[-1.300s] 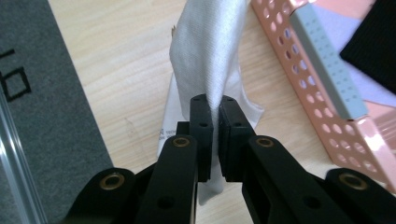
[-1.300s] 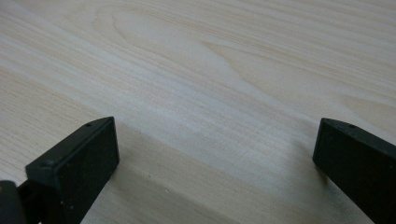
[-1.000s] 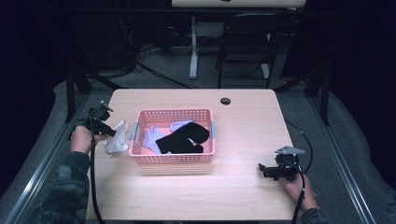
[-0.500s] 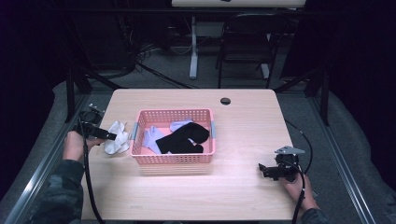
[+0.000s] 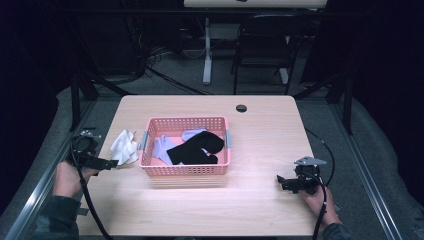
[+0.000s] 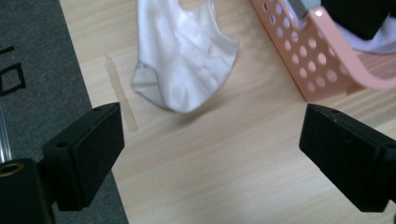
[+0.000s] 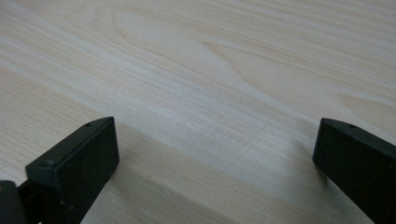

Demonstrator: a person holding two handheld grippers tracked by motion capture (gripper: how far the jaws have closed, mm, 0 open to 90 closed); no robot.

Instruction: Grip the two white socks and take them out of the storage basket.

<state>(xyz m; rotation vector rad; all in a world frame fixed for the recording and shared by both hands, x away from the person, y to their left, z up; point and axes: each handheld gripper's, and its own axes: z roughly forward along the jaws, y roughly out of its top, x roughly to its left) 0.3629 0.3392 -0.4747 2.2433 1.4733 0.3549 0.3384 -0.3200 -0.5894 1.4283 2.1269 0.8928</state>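
A pink perforated basket (image 5: 186, 171) stands mid-table with a black garment (image 5: 196, 149) and pale lilac socks (image 5: 161, 148) inside. A crumpled white cloth (image 5: 124, 146) lies on the wood just left of it, also seen as the white cloth (image 6: 183, 51) beside the basket's corner (image 6: 322, 60). My left gripper (image 5: 102, 162) is at the table's left edge, near the cloth, and my left gripper (image 6: 210, 154) stands open and empty. My right gripper (image 5: 284, 182) rests low over bare wood at the front right; my right gripper (image 7: 215, 163) is open with nothing between its jaws.
The light wooden table (image 5: 260, 130) has a dark cable hole (image 5: 241, 108) near its far edge. Grey floor (image 6: 32, 65) lies past the table's left edge. Black cables trail from both grippers. A chair and desk legs stand behind the table.
My left gripper let go of the white cloth, which now lies on the table left of the basket, and drew back toward the left edge. The right gripper has stayed put.
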